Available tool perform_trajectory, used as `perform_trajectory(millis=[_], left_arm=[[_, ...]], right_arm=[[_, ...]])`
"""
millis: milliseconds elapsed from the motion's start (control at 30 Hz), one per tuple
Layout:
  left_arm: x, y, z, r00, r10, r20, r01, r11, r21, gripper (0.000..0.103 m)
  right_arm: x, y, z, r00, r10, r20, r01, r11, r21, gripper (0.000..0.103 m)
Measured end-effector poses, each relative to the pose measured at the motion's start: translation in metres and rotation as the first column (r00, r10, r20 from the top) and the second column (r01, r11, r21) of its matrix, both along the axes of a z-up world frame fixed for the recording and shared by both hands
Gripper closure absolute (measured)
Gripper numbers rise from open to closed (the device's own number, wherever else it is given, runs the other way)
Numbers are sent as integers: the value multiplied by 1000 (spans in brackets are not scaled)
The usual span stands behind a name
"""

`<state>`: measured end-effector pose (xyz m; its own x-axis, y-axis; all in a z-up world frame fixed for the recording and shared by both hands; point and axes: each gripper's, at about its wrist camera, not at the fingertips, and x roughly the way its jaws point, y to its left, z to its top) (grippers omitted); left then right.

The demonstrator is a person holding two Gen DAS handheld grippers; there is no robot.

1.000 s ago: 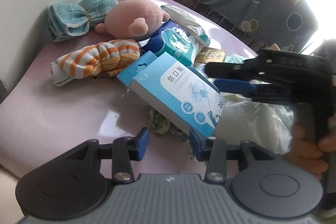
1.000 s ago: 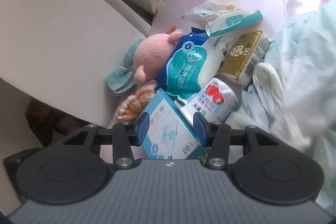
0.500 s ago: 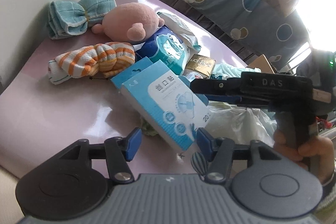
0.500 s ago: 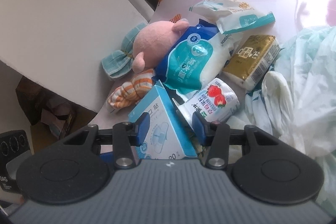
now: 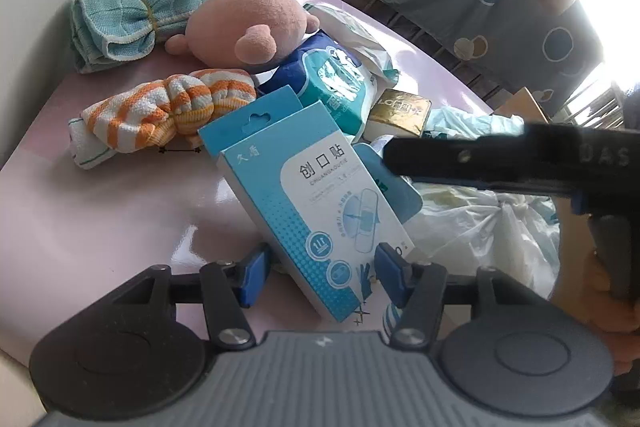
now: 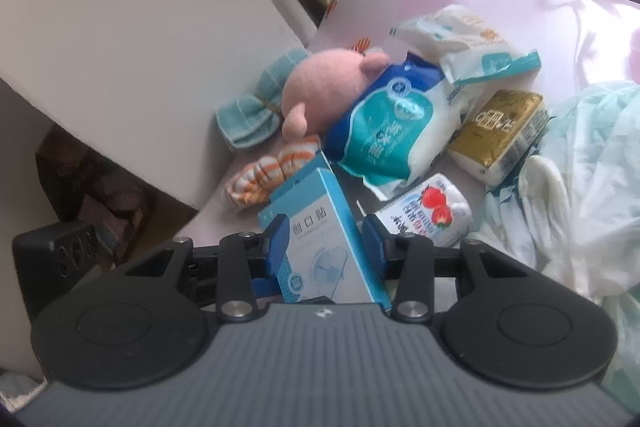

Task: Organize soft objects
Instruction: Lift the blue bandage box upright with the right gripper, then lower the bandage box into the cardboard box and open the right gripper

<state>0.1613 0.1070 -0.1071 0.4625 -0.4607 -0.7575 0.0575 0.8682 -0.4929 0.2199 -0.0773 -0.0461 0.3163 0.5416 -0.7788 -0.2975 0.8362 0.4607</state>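
Observation:
A blue-and-white bandage box (image 5: 316, 203) leans on the pink table (image 5: 100, 211), between the open fingers of my left gripper (image 5: 322, 273). It also shows in the right wrist view (image 6: 324, 247), standing between my open right gripper's (image 6: 325, 245) fingers. Behind it lie an orange-striped towel roll (image 5: 168, 111), a pink plush toy (image 5: 248, 27) and a teal cloth bundle (image 5: 136, 19). The right gripper's black body (image 5: 500, 163) crosses the left view above the box.
A blue wipes pack (image 6: 388, 127), a white-teal pouch (image 6: 464, 43), a gold packet (image 6: 500, 131) and a strawberry packet (image 6: 424, 211) lie behind the box. Crumpled plastic bags (image 6: 580, 167) fill the right side. A white wall (image 6: 120, 27) borders the table's left.
Both grippers have closed in on the bandage box, which now sits between each pair of fingers. The left fingers have spread wider. The right gripper's body has moved left above the box.

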Motion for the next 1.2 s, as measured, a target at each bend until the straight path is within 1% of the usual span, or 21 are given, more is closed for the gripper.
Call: perform_trajectory(millis=[167,300,400,467,533,633,700,867,1000,1200], left_arm=[[-3,0,0,999,-9,42,7,999,41,46],[-9,-1,5,995,-24,96,14,994,104,50],[-12,-1,7,991,-30,130,12,991,136,54],[-13,0,9,989,-32,144,9,988,154,54],[-15,2,13,988,-29,151,5,987,158,54],[-21,4,22,985,-36,167,8,986,164,54],[-27,3,31,983,-42,181,10,984,178,54],[-44,-5,58,970,-65,235,9,973,232,55],[-55,-10,83,958,-82,276,11,969,248,55],[-70,-42,121,931,-143,336,47,959,280,54]], right_arm=[[-2,14,-11,999,31,-25,-33,998,-59,63],[-6,28,-21,997,71,-22,-73,990,-125,62],[-7,33,-25,997,74,-16,-75,987,-140,61],[-7,30,-28,998,60,-25,-63,992,-111,59],[-7,25,-27,998,42,-50,-45,997,-63,59],[-11,18,-21,997,22,-68,-23,1000,-9,60],[-16,15,-15,998,20,-65,-19,1000,10,61],[-33,8,8,999,16,-27,-15,998,55,61],[-44,-5,29,1000,6,7,-6,995,103,61],[-69,-46,64,997,-46,62,35,984,173,61]])
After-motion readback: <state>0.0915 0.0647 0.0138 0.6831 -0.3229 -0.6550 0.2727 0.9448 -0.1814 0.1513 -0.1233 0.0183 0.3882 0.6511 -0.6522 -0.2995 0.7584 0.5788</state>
